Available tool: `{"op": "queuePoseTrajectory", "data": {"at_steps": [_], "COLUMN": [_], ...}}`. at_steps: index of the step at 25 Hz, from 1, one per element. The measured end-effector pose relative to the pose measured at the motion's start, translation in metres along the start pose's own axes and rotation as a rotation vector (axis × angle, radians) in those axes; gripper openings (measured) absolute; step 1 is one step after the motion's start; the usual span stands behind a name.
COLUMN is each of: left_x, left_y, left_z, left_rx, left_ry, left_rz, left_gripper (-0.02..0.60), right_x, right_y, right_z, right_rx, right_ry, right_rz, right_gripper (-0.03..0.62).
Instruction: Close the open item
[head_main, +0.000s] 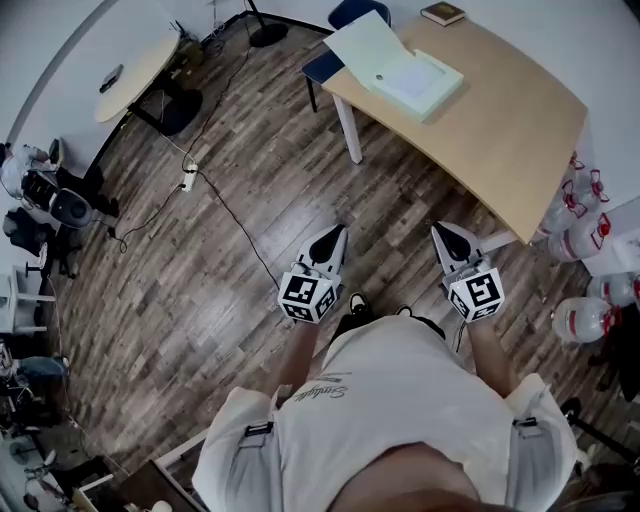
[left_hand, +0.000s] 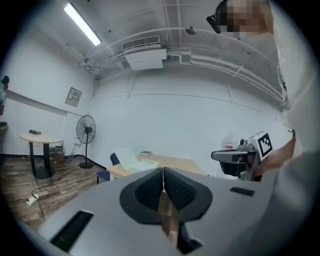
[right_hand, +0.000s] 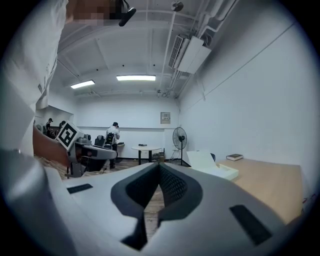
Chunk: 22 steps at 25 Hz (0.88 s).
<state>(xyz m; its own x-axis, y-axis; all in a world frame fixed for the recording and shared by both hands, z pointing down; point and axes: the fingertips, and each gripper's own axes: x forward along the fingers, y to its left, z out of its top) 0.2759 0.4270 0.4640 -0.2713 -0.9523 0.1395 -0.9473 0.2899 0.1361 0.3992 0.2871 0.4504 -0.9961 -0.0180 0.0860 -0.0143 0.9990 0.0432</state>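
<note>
A pale green box (head_main: 415, 82) lies open on the light wooden table (head_main: 500, 120), its lid (head_main: 365, 45) folded back toward the far side. The same box shows small in the left gripper view (left_hand: 134, 161) and in the right gripper view (right_hand: 216, 168). My left gripper (head_main: 333, 238) hangs shut over the wooden floor, well short of the table. My right gripper (head_main: 445, 236) is also shut and empty, near the table's front edge. Both point toward the table, with nothing between their jaws.
A dark book (head_main: 442, 13) lies at the table's far corner. A blue chair (head_main: 335, 45) stands behind the table. A cable and power strip (head_main: 188, 178) run across the floor at left, by a round table (head_main: 135, 72). Water bottles (head_main: 585, 235) stand at right.
</note>
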Motion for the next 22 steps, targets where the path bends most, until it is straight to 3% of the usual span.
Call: {"op": "queuePoseTrajectory", "data": {"at_steps": [5, 13, 22], "left_x": [0.010, 0.009, 0.031], "left_y": [0.021, 0.074, 0.107], "left_z": [0.006, -0.014, -0.039], "left_rx": [0.011, -0.042, -0.080], "left_ry": [-0.006, 0.026, 0.095], "left_rz": [-0.026, -0.046, -0.083], "left_gripper": [0.015, 0.014, 0.014], "right_x": [0.021, 0.062, 0.098], "right_y": [-0.006, 0.009, 0.015], "right_z": [0.008, -0.013, -0.029], "right_rx": [-0.006, 0.029, 0.053], "right_ry": [-0.022, 0.044, 0.111], "right_rz": [-0.045, -0.112, -0.119], "right_gripper": [-0.006, -0.006, -0.006]}}
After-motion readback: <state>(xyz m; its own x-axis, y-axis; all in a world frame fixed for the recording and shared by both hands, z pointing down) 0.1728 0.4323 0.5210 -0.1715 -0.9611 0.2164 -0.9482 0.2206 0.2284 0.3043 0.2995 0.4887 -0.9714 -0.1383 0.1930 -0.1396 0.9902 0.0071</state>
